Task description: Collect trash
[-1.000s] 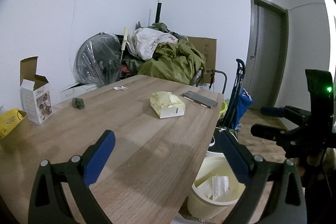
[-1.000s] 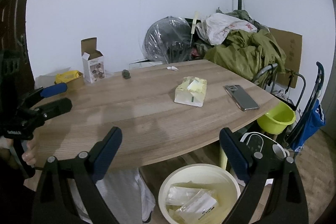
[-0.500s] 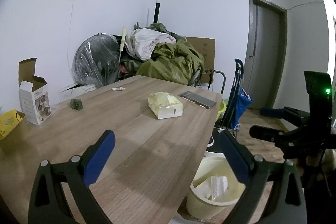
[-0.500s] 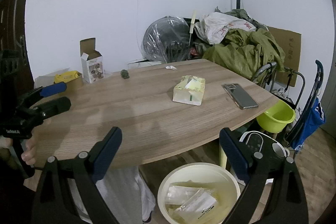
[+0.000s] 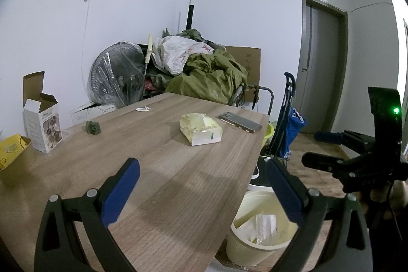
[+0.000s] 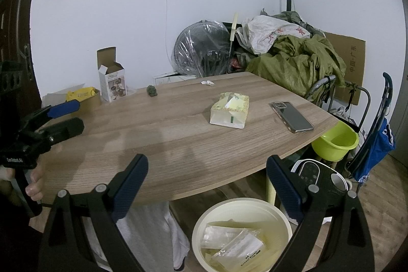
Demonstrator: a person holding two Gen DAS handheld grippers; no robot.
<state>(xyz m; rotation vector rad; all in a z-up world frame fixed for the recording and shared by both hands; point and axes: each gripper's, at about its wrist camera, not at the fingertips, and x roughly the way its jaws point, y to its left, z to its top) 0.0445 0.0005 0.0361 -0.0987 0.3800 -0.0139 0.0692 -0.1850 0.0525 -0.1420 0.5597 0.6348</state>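
At the bottom of the left wrist view the left gripper (image 5: pixel 201 185) is spread wide with nothing between its fingers, over the wooden table (image 5: pixel 163 170); in the right wrist view the right gripper (image 6: pixel 206 182) is likewise released and empty; low centre, the cream bin (image 6: pixel 242 210) holds clear plastic wrappers (image 6: pixel 237 244); mid-frame lie a tissue pack (image 6: pixel 229 111) and, right of it, a phone (image 6: pixel 292 116); farther back, upper centre, a dark green lump (image 6: pixel 152 91) and a white paper scrap (image 6: pixel 207 83) lie on the tabletop.
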